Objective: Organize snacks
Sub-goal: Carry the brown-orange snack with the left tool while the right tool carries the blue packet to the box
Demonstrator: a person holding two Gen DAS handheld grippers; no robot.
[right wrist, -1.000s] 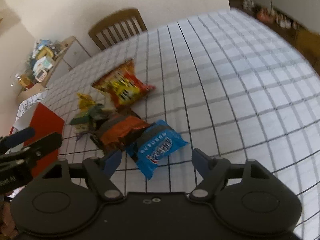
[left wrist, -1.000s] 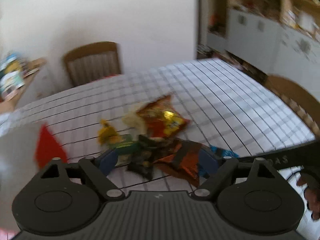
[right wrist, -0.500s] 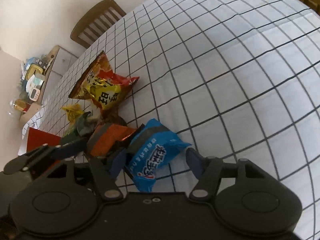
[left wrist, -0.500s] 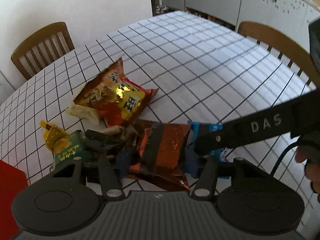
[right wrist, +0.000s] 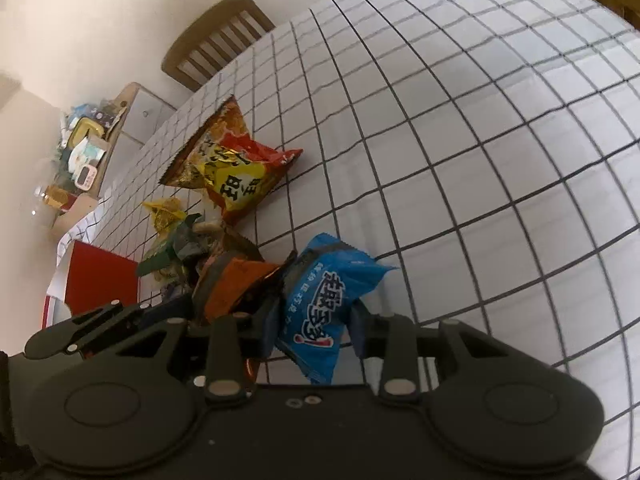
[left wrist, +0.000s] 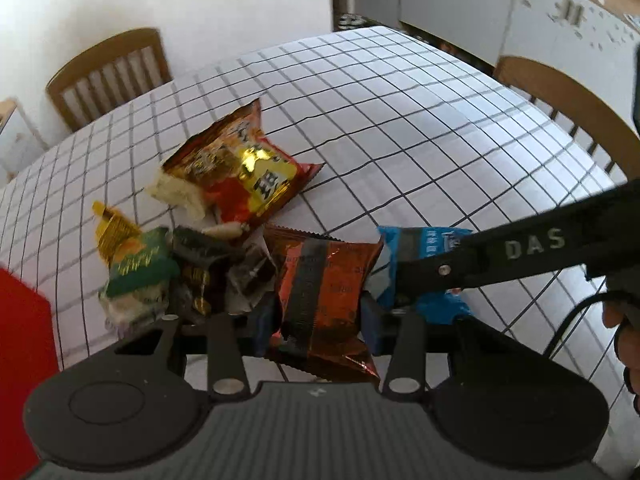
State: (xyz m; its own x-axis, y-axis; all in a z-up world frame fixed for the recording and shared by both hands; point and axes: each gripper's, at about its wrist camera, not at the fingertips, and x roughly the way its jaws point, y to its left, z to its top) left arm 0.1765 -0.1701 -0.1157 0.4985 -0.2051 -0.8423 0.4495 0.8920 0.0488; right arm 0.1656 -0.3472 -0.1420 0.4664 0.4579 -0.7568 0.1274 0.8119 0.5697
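Observation:
A heap of snack packets lies on the checked tablecloth (left wrist: 400,100). My left gripper (left wrist: 316,320) is closing, its blue pads pressing both sides of an orange-and-black foil packet (left wrist: 320,280). My right gripper (right wrist: 316,322) is closing too, with its pads squeezing a blue packet (right wrist: 320,292). In the left wrist view the blue packet (left wrist: 432,240) lies just right of the orange one, partly hidden by the right tool's black arm. Behind them sit a large red-and-yellow chip bag (left wrist: 240,172), a green packet (left wrist: 136,268) and a gold wrapper (left wrist: 112,228).
A red box (left wrist: 20,340) stands at the left table edge. Wooden chairs (left wrist: 108,72) (left wrist: 560,108) stand at the far and right sides. A cluttered side shelf (right wrist: 88,140) is beyond the table. A person's hand (left wrist: 624,320) holds the right tool.
Both grippers sank toward the heap and narrowed from wide open. The left now pinches the orange packet and the right pinches the blue one.

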